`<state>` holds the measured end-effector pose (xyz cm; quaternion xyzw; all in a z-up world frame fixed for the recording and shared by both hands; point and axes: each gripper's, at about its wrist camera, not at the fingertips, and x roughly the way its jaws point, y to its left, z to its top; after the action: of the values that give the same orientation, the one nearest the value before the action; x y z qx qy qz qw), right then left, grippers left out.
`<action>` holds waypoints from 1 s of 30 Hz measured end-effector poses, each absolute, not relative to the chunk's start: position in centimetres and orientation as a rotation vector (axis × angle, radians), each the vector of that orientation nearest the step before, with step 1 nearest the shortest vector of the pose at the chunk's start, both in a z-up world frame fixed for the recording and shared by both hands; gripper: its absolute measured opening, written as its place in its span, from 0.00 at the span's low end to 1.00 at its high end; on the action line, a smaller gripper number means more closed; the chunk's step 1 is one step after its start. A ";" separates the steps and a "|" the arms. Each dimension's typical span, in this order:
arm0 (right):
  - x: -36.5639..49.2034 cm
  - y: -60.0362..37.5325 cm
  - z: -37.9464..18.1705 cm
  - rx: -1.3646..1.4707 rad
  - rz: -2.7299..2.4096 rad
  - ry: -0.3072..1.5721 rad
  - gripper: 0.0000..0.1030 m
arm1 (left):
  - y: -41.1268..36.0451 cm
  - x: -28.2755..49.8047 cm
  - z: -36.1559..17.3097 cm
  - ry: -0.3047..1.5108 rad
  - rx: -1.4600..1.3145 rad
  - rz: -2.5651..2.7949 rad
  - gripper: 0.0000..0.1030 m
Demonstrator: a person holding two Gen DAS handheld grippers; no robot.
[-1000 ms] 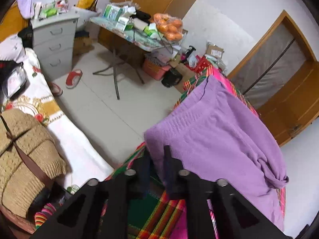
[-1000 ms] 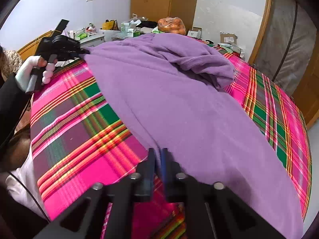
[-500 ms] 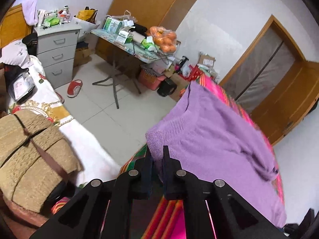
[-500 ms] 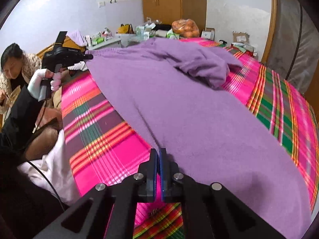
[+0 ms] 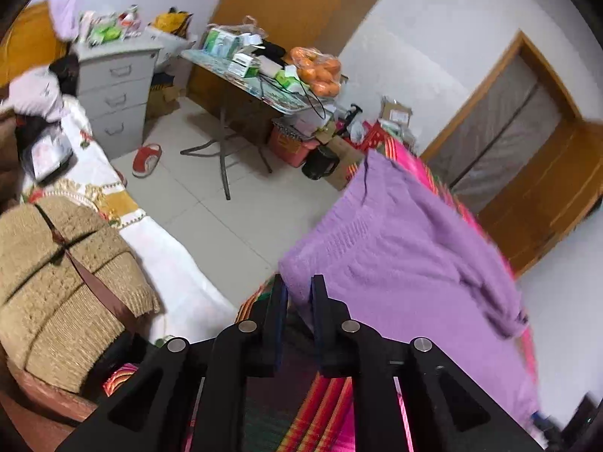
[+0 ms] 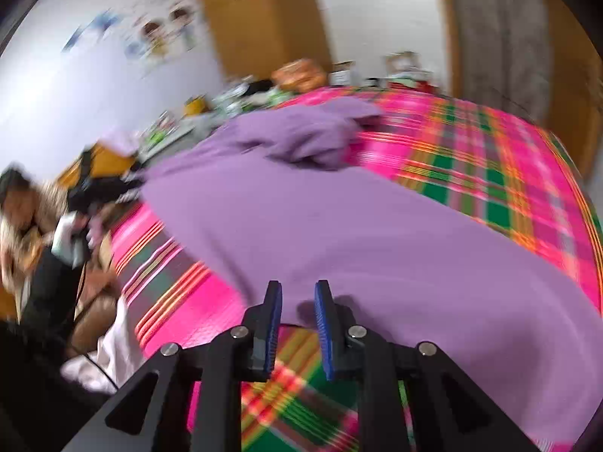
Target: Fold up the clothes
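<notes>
A purple sweater (image 6: pixel 339 226) lies spread over a pink and green plaid bedspread (image 6: pixel 490 158), with one bunched part (image 6: pixel 309 139) at the far end. My right gripper (image 6: pixel 297 293) is open at the sweater's near edge, with nothing pinched between its blue pads. This view is blurred by motion. My left gripper (image 5: pixel 299 290) is shut on the ribbed hem corner of the sweater (image 5: pixel 395 256) and holds it up over the bed's edge. In the right wrist view the left gripper (image 6: pixel 90 192) shows at the far left, held by a gloved hand (image 6: pixel 69 233).
A person (image 6: pixel 22 218) sits at the left of the bed. Beyond the bed's edge are a tiled floor (image 5: pixel 233 222), a folding table (image 5: pixel 241 79) with a bag of oranges (image 5: pixel 316 71), a grey drawer cabinet (image 5: pixel 117 83), a red slipper (image 5: pixel 147 154) and a second bed (image 5: pixel 94 173).
My right gripper has opened and let go of the sweater's near edge, and its view has swung. My left gripper still grips the hem corner, a little higher than before.
</notes>
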<state>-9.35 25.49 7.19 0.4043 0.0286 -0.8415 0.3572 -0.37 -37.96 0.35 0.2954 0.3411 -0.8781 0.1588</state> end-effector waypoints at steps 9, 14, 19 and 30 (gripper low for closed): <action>-10.5 33.3 7.1 1.123 -2.372 0.002 0.22 | -36.7 0.4 3.8 0.874 0.744 -2.520 0.11; -10.8 41.6 7.1 1.146 -2.580 -0.359 0.39 | -29.5 -2.5 5.4 0.725 0.830 -2.726 0.11; -8.1 50.5 5.8 1.152 -2.740 -0.799 0.46 | -20.1 -5.5 5.2 0.528 0.993 -2.949 0.11; -7.5 56.7 1.7 1.206 -2.633 -1.238 0.49 | -6.0 -7.4 1.8 0.177 1.326 -3.151 0.11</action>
<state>-7.52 56.72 1.68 0.3830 -0.3931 -0.8359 -0.0041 -7.41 -5.96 1.79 0.3837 0.0513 -0.9113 -0.1403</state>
